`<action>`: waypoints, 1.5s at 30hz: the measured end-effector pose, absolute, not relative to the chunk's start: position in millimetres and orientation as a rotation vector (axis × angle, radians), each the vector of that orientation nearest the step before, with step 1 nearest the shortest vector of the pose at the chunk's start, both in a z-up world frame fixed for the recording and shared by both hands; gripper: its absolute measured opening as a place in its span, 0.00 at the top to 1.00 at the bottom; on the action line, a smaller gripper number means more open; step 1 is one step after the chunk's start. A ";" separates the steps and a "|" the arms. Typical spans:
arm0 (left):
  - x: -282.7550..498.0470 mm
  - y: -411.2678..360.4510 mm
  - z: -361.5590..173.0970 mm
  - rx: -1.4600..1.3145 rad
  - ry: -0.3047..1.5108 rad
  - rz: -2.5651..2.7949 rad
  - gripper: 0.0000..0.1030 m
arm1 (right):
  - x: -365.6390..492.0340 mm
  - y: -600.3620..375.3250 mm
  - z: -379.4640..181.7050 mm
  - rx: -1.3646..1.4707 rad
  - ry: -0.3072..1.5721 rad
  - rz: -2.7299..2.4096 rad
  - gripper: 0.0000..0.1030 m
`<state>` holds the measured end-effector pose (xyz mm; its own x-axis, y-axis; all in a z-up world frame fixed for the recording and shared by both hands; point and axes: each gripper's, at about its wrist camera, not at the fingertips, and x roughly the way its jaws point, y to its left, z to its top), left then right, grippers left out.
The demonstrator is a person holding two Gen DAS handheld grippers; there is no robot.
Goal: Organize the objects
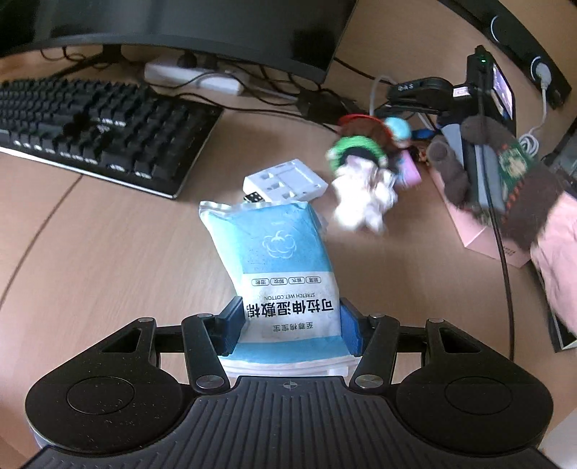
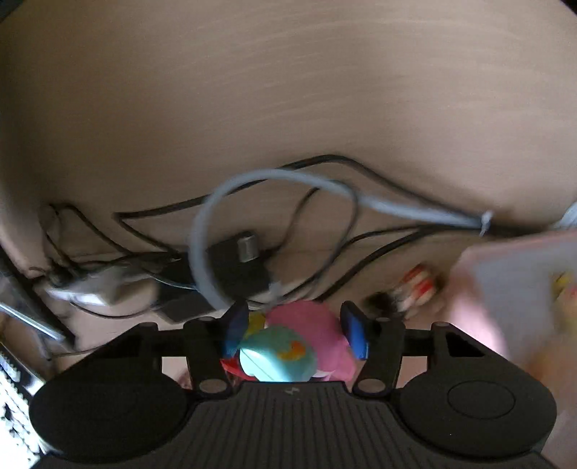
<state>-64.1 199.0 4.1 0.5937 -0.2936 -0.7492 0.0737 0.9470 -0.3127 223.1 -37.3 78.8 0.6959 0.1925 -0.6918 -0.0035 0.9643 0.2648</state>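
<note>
- Nearest the left wrist camera, the left hand-held gripper [image 1: 288, 317] is clamped on a blue and white cotton pad packet [image 1: 277, 267], its blue pads pressed against the packet's lower sides at bottom centre of the frame.
- That packet stands up and away from the camera, leaning slightly left, with the tabletop [image 1: 108, 252] behind it.
- Just past the packet's top edge lies a white plastic tray [image 1: 286, 180].
- A black keyboard [image 1: 97, 126] fills the upper left, under a dark monitor [image 1: 180, 25], with a white power strip [image 1: 194, 75] between them.
- At centre right, a blurred bunch of toy figures [image 1: 364, 173] appears in white, green, red and pink; a pink box [image 1: 479, 234] sits at the right edge.
- In the right wrist view, the right hand-held gripper [image 2: 294, 324] holds a pink and teal toy [image 2: 288, 346] between its blue pads at bottom centre.
- Beyond it, a grey cable [image 2: 223, 202] loops over tangled black cables [image 2: 360, 169] and a dark adapter [image 2: 238, 263] on the tabletop.
- Whatever lies at the right of this view is too blurred to tell.
</note>
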 end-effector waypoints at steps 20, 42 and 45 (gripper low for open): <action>-36.6 208.9 -4.0 -0.311 0.887 -0.303 0.43 | 274.1 -73.7 83.0 0.088 0.978 -0.187 0.54; -53.4 204.9 -3.2 -0.198 0.919 -0.330 0.43 | 72.5 -43.2 106.9 -0.060 0.880 0.151 0.46; -59.2 200.6 0.0 -0.164 0.928 -0.319 0.44 | 96.1 -27.9 95.7 0.010 0.886 0.220 0.46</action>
